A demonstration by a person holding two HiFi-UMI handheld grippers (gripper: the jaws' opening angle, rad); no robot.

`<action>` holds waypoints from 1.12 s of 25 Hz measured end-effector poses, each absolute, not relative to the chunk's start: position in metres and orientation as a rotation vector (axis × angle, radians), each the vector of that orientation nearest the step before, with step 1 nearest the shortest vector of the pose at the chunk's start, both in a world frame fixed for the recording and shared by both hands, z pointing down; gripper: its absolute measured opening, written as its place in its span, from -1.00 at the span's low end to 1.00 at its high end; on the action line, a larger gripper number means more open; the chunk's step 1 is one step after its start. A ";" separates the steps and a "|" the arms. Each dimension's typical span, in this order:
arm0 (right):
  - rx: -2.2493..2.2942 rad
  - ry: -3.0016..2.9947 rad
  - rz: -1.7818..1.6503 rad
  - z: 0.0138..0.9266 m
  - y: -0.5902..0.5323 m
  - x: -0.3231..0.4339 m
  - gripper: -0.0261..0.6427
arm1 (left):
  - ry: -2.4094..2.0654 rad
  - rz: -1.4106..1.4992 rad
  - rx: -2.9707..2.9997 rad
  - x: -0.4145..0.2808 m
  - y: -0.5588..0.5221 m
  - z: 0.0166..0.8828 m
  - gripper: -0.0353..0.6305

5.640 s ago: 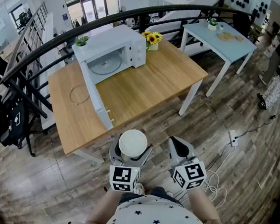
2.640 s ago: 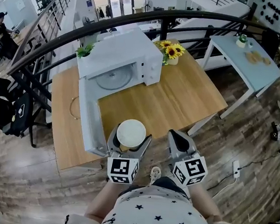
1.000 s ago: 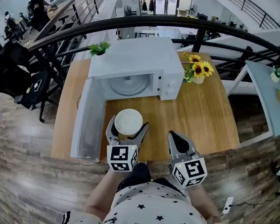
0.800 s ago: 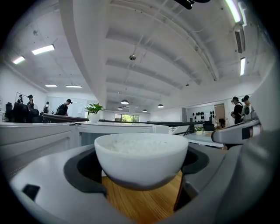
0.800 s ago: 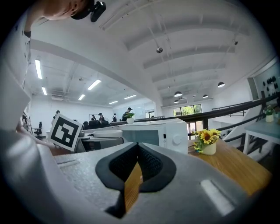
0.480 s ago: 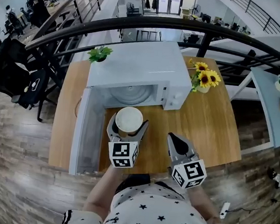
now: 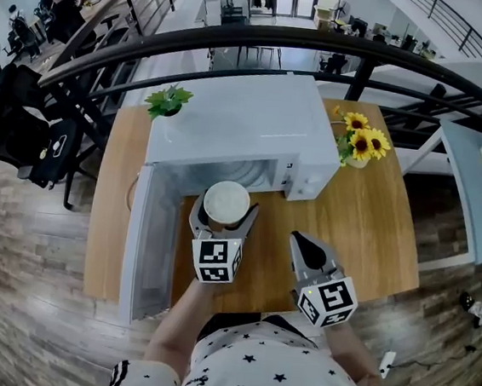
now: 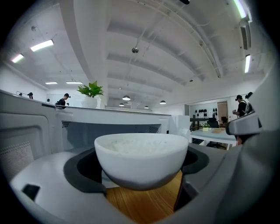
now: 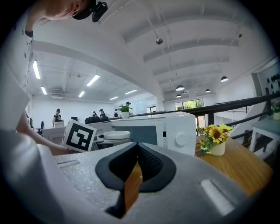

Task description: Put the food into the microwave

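the left gripper (image 7: 222, 225) is clamped on a round white bowl of rice (image 7: 225, 203), just before the open white microwave (image 7: 238, 136). right gripper (image 7: 309, 253) closed, w/ nothing. next: push bowl inside, level.

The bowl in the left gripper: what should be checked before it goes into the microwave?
1. Door of the microwave open: ok, swung left.
2. Left gripper shut on the bowl: ok, bowl level.
3. Bowl lined up with the opening: ok.
4. Cavity free of other things: cannot tell, bowl hides much of it.
5. Right gripper clear of the path: ok, shut, empty, off to the side.
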State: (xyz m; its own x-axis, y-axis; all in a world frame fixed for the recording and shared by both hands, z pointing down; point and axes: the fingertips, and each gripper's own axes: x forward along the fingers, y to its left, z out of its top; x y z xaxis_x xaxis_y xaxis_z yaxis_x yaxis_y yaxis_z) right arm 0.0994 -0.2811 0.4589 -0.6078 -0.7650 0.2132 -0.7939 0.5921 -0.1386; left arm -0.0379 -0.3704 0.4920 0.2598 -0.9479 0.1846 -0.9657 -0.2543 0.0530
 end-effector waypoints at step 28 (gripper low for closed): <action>1.231 -2.613 0.413 0.495 -0.324 0.077 -0.90 | -1.767 0.309 2.253 -0.071 -0.464 0.577 0.66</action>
